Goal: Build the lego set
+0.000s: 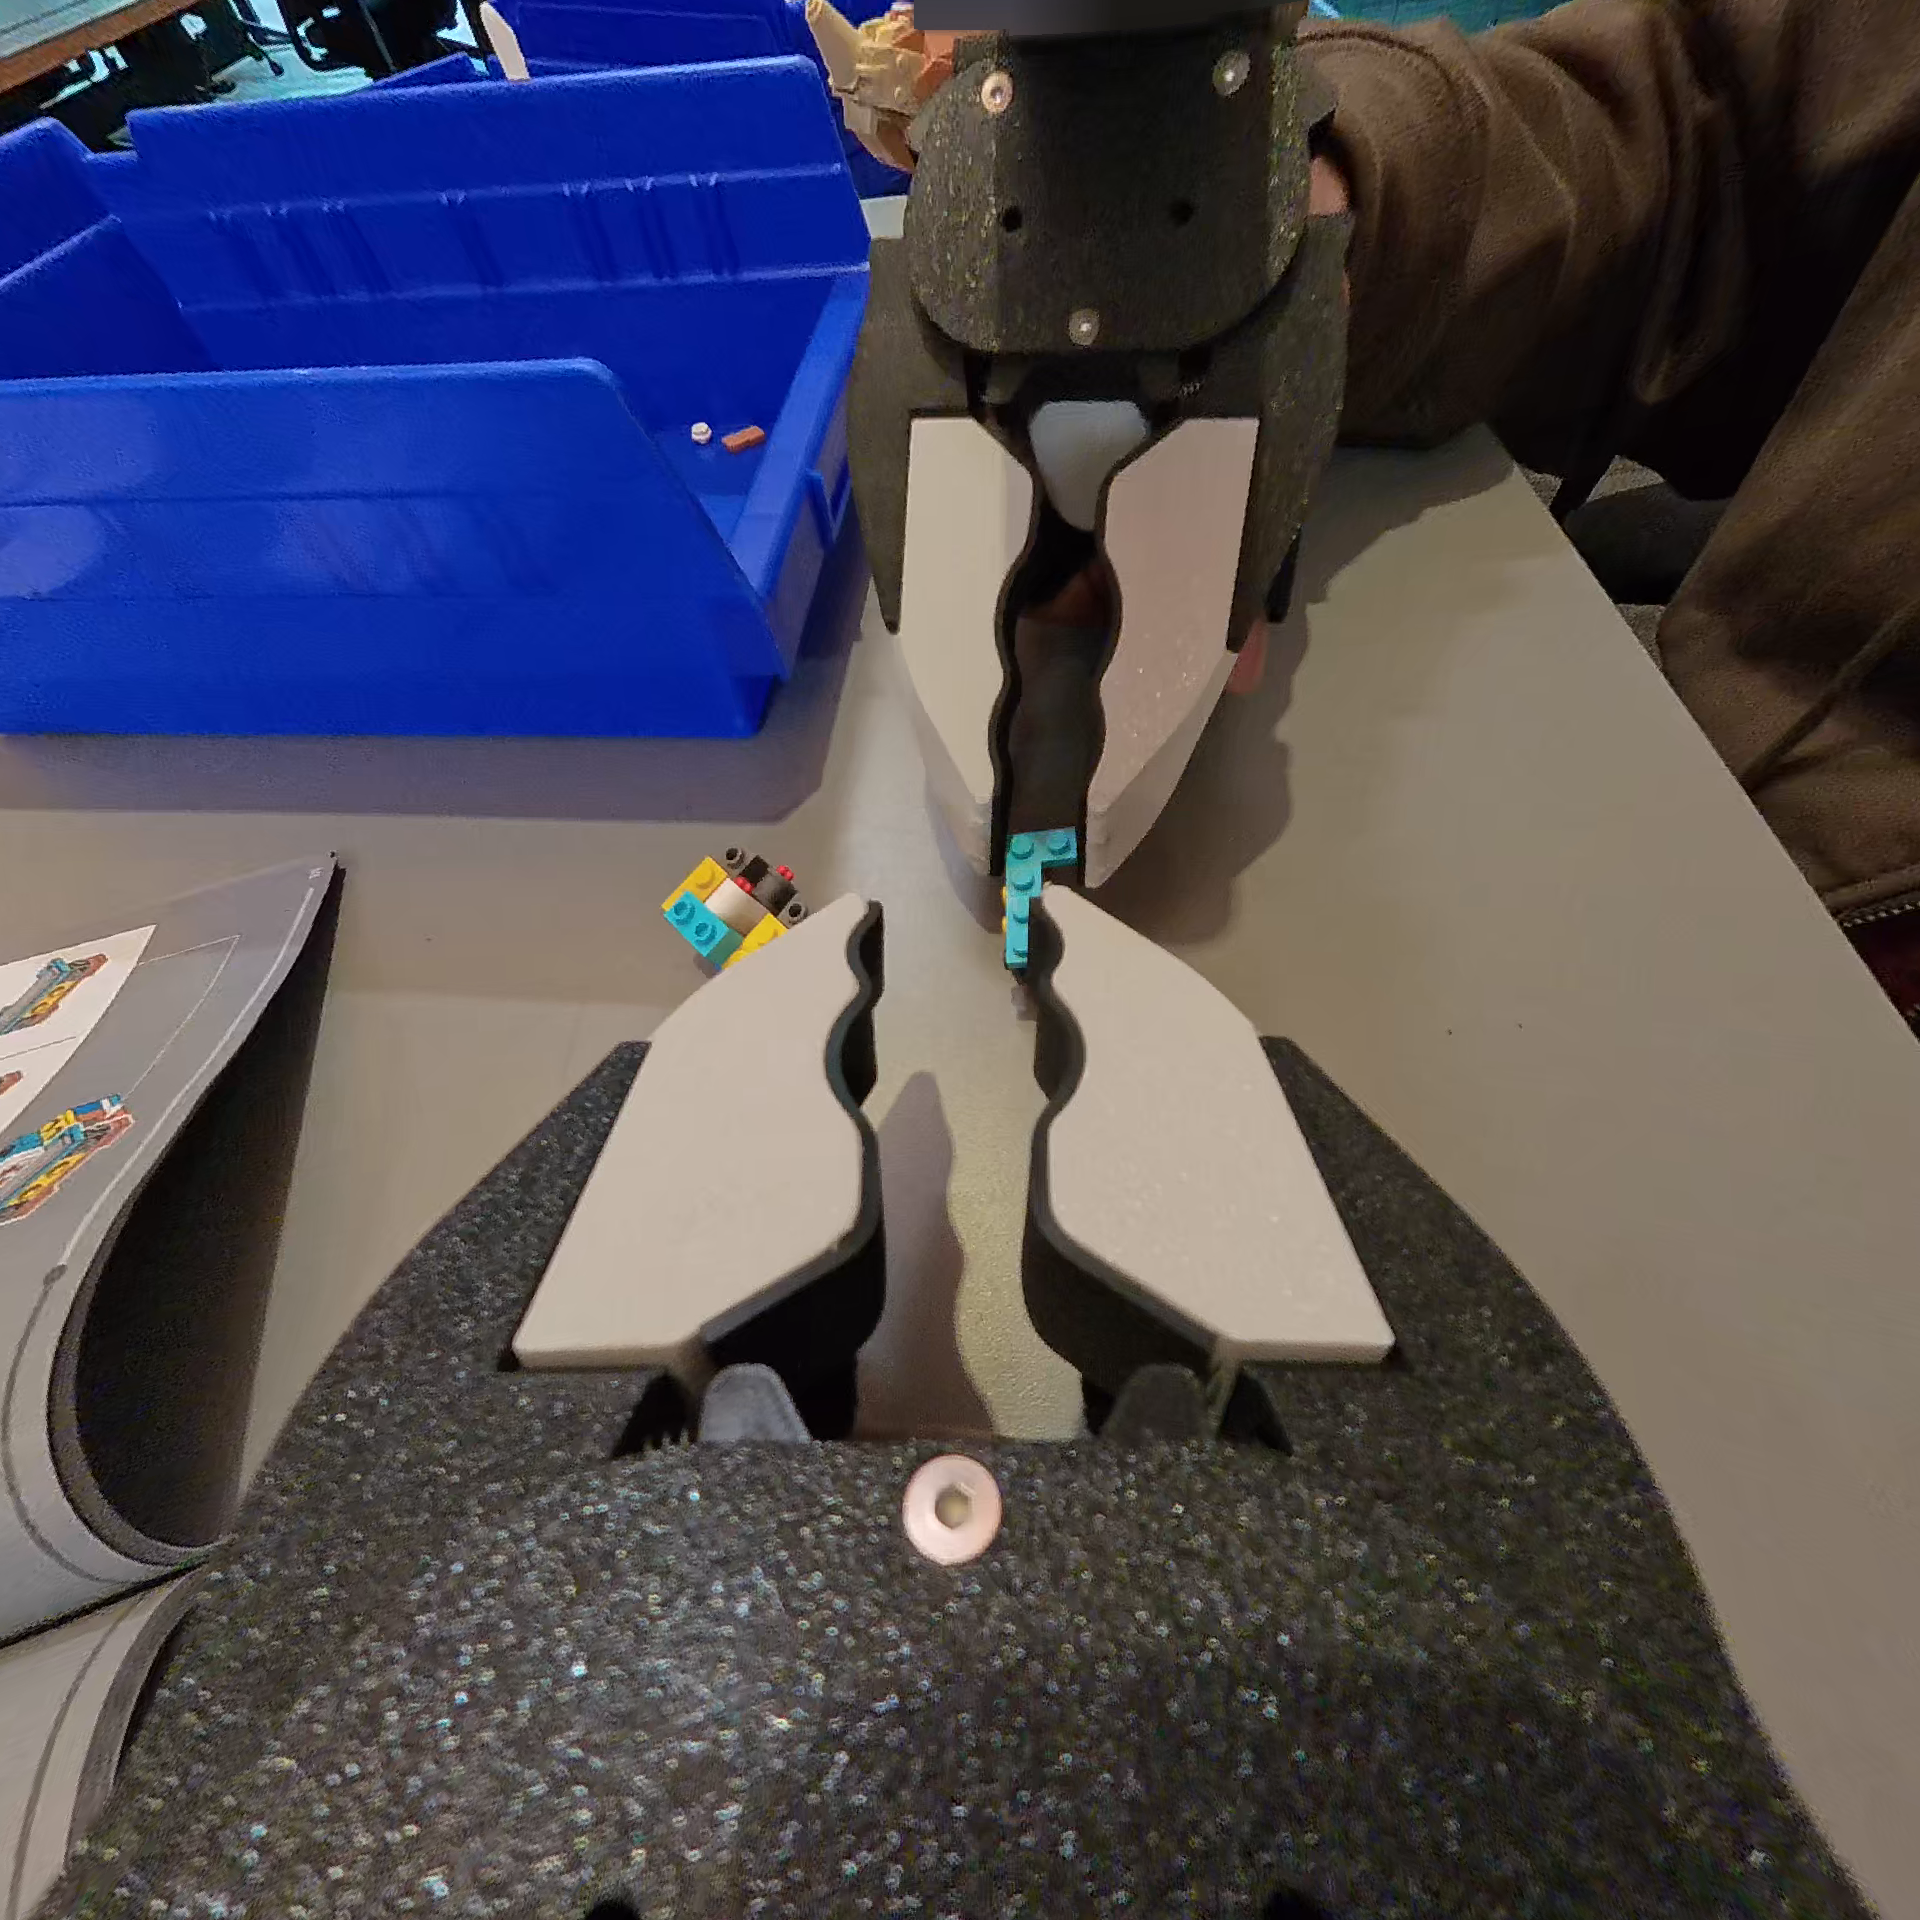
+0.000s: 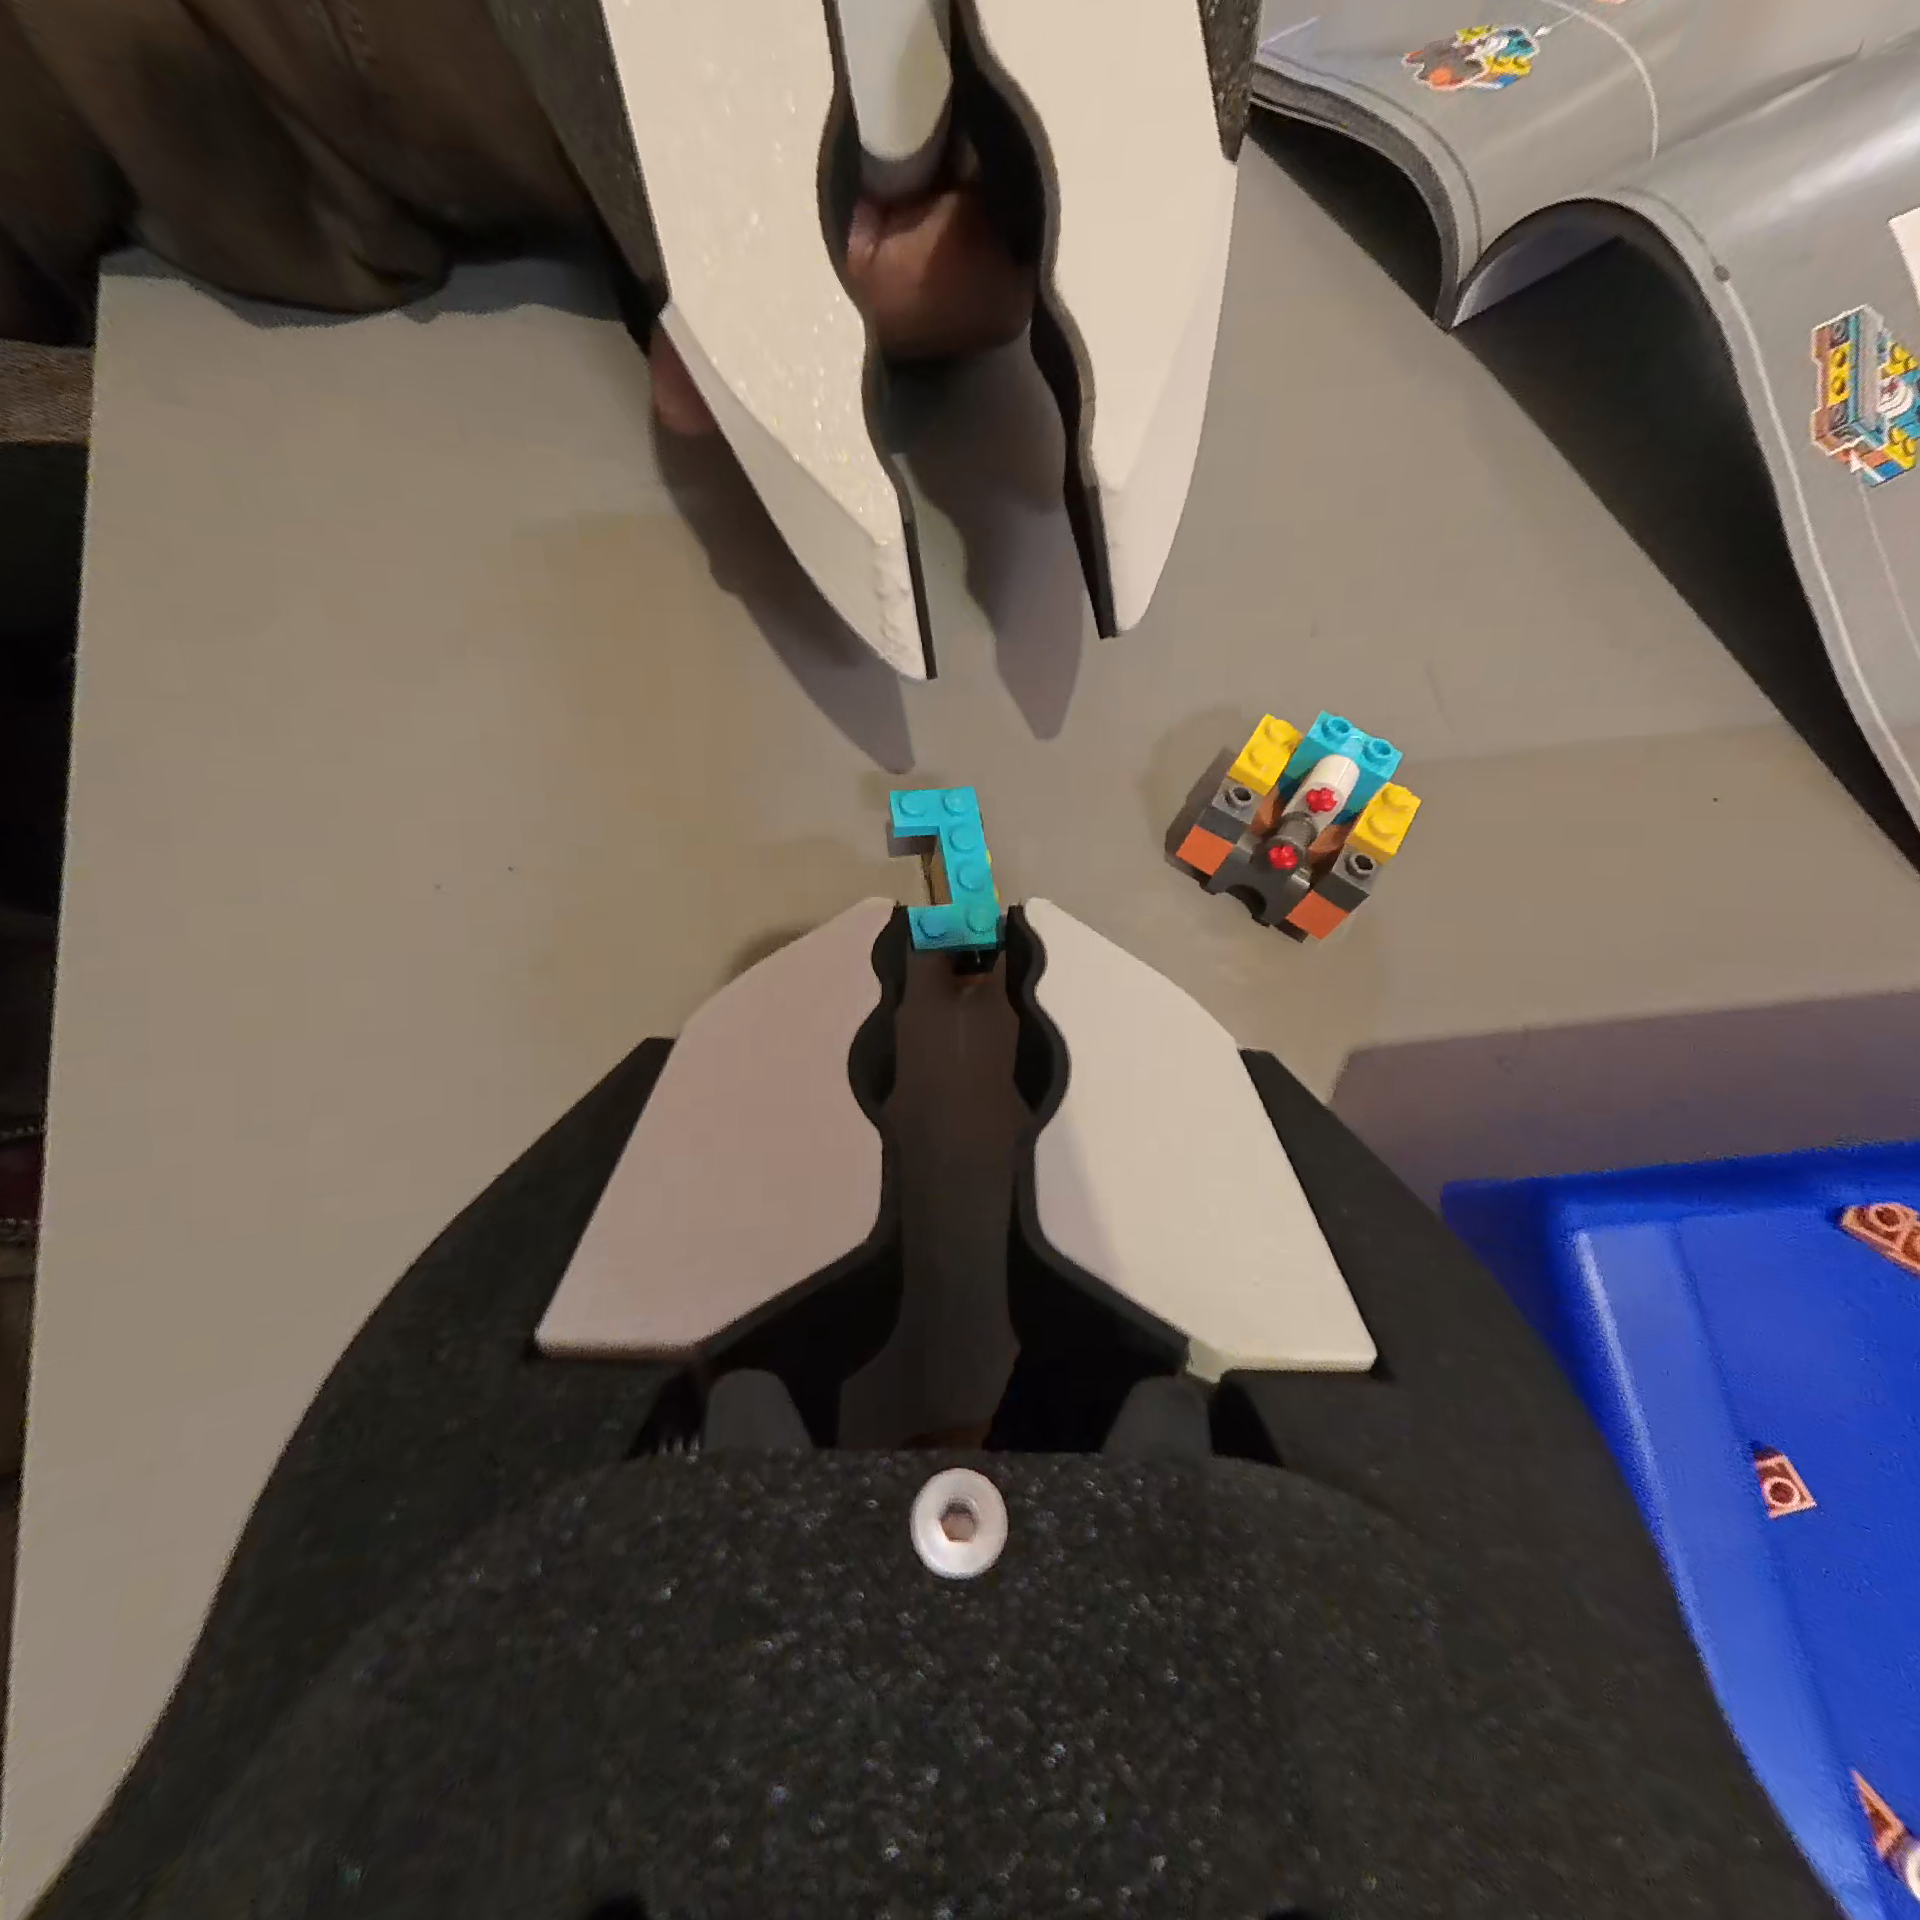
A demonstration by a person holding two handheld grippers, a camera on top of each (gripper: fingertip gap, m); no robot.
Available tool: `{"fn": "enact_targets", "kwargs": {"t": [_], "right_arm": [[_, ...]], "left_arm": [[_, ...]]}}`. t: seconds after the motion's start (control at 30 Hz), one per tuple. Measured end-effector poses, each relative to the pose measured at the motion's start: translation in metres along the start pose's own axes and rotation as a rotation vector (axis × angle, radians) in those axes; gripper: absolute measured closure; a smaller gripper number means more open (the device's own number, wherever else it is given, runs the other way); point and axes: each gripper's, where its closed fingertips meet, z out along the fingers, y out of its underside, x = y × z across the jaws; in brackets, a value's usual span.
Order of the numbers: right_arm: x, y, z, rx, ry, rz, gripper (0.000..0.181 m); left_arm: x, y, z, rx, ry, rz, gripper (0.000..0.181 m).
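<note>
- Right wrist view shows the right gripper (image 2: 956, 914) clamped on 1 end of a teal C-shaped piece (image 2: 948, 864), held just above the table (image 2: 416, 727).
- Left gripper (image 1: 961, 920) faces it tip to tip, jaws parted and holding nothing; 1 fingertip (image 1: 1060, 914) sits right beside the teal piece.
- A small model (image 2: 1299, 826) stands near on the table, apart from both grippers.
- Judging by the loose bricks (image 2: 1886, 1231) in the blue bin (image 2: 1662, 1403) and the open manual (image 2: 1714, 239), much building seems left.
</note>
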Motion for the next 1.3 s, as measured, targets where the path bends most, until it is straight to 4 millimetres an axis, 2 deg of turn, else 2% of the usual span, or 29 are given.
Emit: {"fn": "enact_targets", "kwargs": {"t": [0.43,0.67,1.03,1.3], "right_arm": [[-0.004,0.000,0.000,0.005,-0.026,-0.006,0.159],[-0.008,-0.012,-0.009,0.070,-0.048,-0.024,0.157],[0.010,-0.046,-0.045,0.289,0.039,-0.042,0.156],[0.048,-0.050,-0.088,0.402,0.170,-0.002,0.158]], "left_arm": [[0.000,0.000,0.000,-0.001,0.001,-0.001,0.155],[0.000,0.000,0.000,0.002,-0.002,0.000,0.155],[-0.017,-0.009,-0.008,0.065,-0.097,0.014,0.156],[-0.035,-0.007,-0.014,0.081,-0.182,-0.015,0.157]]}}
